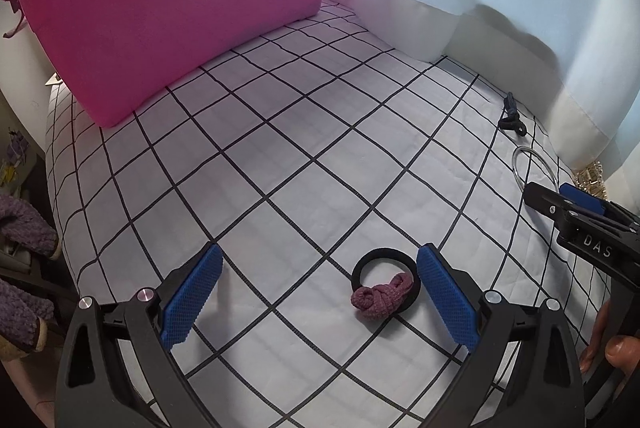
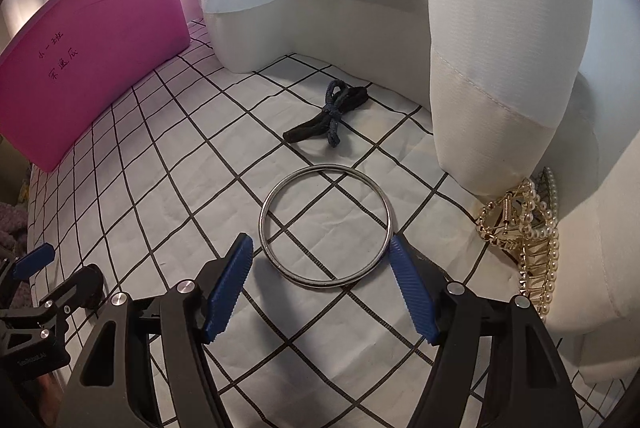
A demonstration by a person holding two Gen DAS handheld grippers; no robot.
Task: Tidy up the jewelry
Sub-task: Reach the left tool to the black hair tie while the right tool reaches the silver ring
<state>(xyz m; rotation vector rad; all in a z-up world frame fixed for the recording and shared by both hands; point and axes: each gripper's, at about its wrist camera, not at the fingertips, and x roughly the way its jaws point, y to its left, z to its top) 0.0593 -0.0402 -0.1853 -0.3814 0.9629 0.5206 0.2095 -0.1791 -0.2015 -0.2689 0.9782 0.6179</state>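
My left gripper (image 1: 320, 268) is open and empty. A black hair tie with a mauve knitted knot (image 1: 385, 288) lies on the checked cloth between its fingers, close to the right finger. My right gripper (image 2: 322, 260) is open and empty, its fingertips at the near rim of a silver bangle (image 2: 325, 225) lying flat. A dark blue and black knotted hair tie (image 2: 331, 114) lies beyond the bangle. A gold and pearl hair claw (image 2: 524, 228) lies at the right against the curtain. The bangle (image 1: 534, 168) and the right gripper (image 1: 568, 200) also show in the left wrist view.
A pink plastic bin (image 1: 176, 8) with handwritten characters stands at the back left of the checked cloth (image 1: 280, 156); it also shows in the right wrist view (image 2: 92, 68). A white curtain (image 2: 480, 68) hangs along the back and right. The table edge runs down the left.
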